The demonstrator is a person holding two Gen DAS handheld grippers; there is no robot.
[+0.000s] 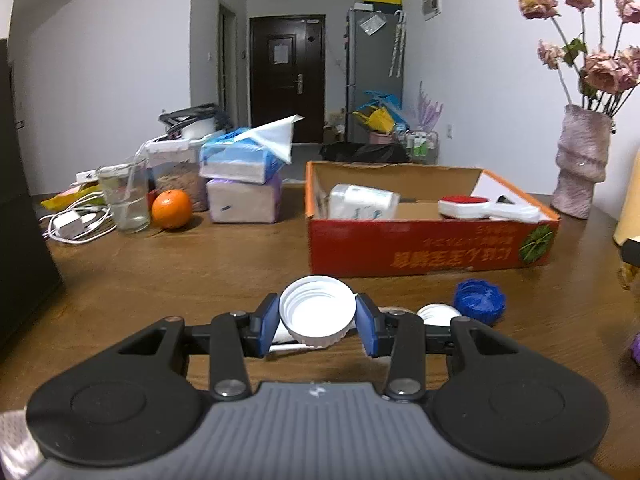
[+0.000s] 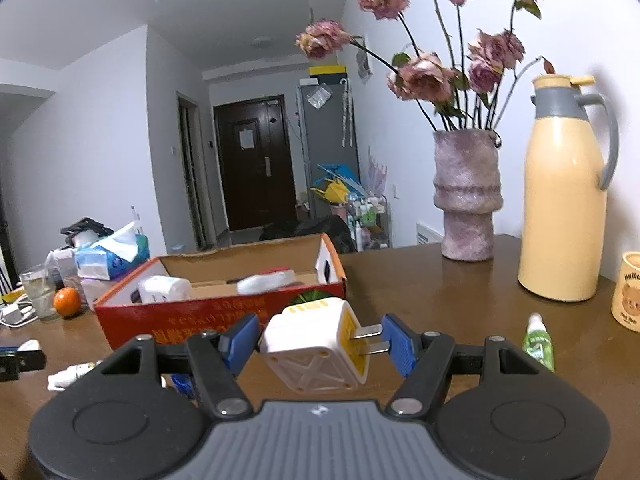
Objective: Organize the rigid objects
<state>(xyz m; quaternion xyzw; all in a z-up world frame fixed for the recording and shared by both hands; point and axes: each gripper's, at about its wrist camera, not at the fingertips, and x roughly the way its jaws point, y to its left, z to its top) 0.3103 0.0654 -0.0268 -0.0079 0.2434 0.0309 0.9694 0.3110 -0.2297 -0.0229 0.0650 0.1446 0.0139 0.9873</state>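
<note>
My left gripper (image 1: 317, 326) is shut on a white screw cap (image 1: 317, 311), held tilted just above the wooden table (image 1: 180, 272). A blue cap (image 1: 479, 300) and another white cap (image 1: 438, 314) lie on the table to its right. My right gripper (image 2: 320, 344) is shut on a white and yellow plug adapter (image 2: 316, 344), its two metal prongs against the right pad. A red cardboard box (image 1: 432, 248) stands ahead; it holds a white pack and a red-topped white item. The box also shows in the right wrist view (image 2: 200, 320).
A vase of dried roses (image 2: 467, 196), a yellow thermos jug (image 2: 564, 200) and a bear mug (image 2: 628, 292) stand at the right. A small green bottle (image 2: 538, 340) lies near my right gripper. A glass (image 1: 124, 196), an orange (image 1: 171, 209), tissue packs (image 1: 240, 176) and charger cables (image 1: 76, 224) crowd the left.
</note>
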